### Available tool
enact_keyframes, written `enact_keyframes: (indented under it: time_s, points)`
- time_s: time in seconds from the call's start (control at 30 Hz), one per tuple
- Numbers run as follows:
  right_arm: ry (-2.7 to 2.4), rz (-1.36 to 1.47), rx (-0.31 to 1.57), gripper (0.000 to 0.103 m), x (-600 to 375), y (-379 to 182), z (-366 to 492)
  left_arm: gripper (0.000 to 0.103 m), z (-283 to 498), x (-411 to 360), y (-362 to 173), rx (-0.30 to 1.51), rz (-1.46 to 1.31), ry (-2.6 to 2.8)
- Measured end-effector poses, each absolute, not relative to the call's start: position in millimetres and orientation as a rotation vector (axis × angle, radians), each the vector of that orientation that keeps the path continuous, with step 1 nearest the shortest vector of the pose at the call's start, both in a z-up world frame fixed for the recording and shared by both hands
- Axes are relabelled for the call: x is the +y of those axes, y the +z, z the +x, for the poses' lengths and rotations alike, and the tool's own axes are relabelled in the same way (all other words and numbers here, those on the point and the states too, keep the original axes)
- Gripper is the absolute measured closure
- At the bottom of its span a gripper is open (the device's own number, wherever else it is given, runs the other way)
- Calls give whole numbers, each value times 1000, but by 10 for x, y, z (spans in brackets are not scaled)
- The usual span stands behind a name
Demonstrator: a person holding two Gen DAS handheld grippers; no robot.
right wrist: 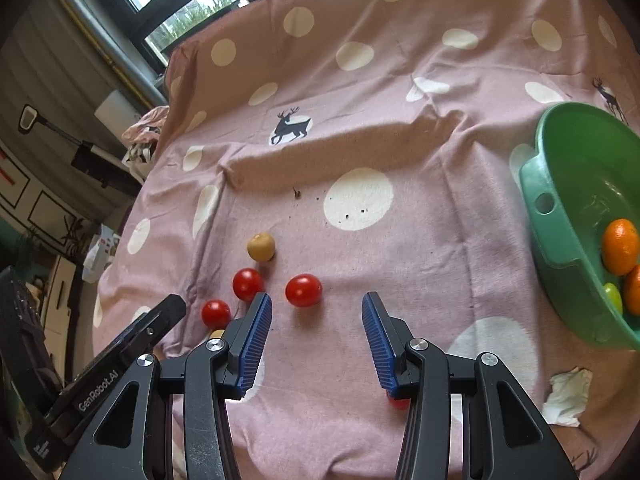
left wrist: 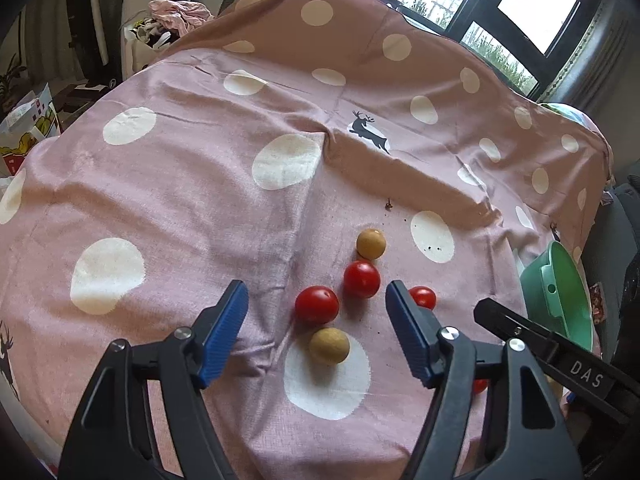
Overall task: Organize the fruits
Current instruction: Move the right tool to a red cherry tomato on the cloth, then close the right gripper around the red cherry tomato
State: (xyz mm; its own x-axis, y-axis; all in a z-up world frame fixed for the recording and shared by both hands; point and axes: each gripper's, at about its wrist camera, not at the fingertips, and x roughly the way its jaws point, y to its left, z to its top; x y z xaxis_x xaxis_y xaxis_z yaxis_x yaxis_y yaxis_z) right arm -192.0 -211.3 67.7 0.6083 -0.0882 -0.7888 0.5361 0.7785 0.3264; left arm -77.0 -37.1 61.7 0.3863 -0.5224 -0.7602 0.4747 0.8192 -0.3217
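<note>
Small fruits lie on a pink polka-dot cloth [left wrist: 180, 200]. In the left wrist view my left gripper [left wrist: 316, 296] is open and empty above a red tomato [left wrist: 317, 304], with a tan round fruit [left wrist: 329, 345] just below it. A second tomato [left wrist: 361, 279], a third tomato [left wrist: 423, 297] and another tan fruit [left wrist: 371, 243] lie beyond. In the right wrist view my right gripper [right wrist: 316, 308] is open and empty, just short of a tomato [right wrist: 303, 289]. Two more tomatoes [right wrist: 248, 283] [right wrist: 215, 313] and a tan fruit [right wrist: 261, 246] lie to its left.
A green bowl [right wrist: 560, 216] at the right holds oranges [right wrist: 620, 246] and a yellow-green fruit [right wrist: 613, 297]; the bowl also shows in the left wrist view [left wrist: 560, 292]. A crumpled white tissue [right wrist: 568, 396] lies near the bowl. A fold in the cloth [right wrist: 340, 148] crosses the middle.
</note>
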Motion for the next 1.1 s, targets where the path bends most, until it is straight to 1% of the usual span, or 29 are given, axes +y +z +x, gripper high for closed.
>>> enact_keyframes:
  time_s: [0.1, 0.13, 0.27, 0.53, 0.6, 0.73, 0.9, 1.0, 1.1]
  points:
    - [-385, 606, 852, 55, -2135, 629, -1869, 47, -766, -435, 556, 1019, -57, -652]
    - [-386, 612, 851, 55, -2148, 617, -1852, 53, -767, -462, 538, 1029, -57, -658]
    - [-400, 610, 856, 55, -2193, 576, -1765, 59, -770, -577, 460, 1050, -24, -651]
    - [-360, 616, 891, 56, -2175, 419, -1530, 63, -700, -669, 353, 1083, -2, -627]
    - [-363, 602, 897, 61, -2156, 392, -1476, 64, -679, -680, 326, 1095, -6, -625]
    - [-377, 588, 909, 62, -2148, 342, -1429, 66, -642, -708, 274, 1121, -8, -615]
    - [-381, 600, 917, 64, -2186, 297, -1418, 69, -646, -728, 266, 1108, 3, -607]
    - [-381, 609, 922, 64, -2196, 278, -1420, 74, -650, -731, 257, 1104, 11, -605]
    - [-378, 611, 927, 64, -2187, 263, -1412, 73, -645, -735, 251, 1099, 10, -611]
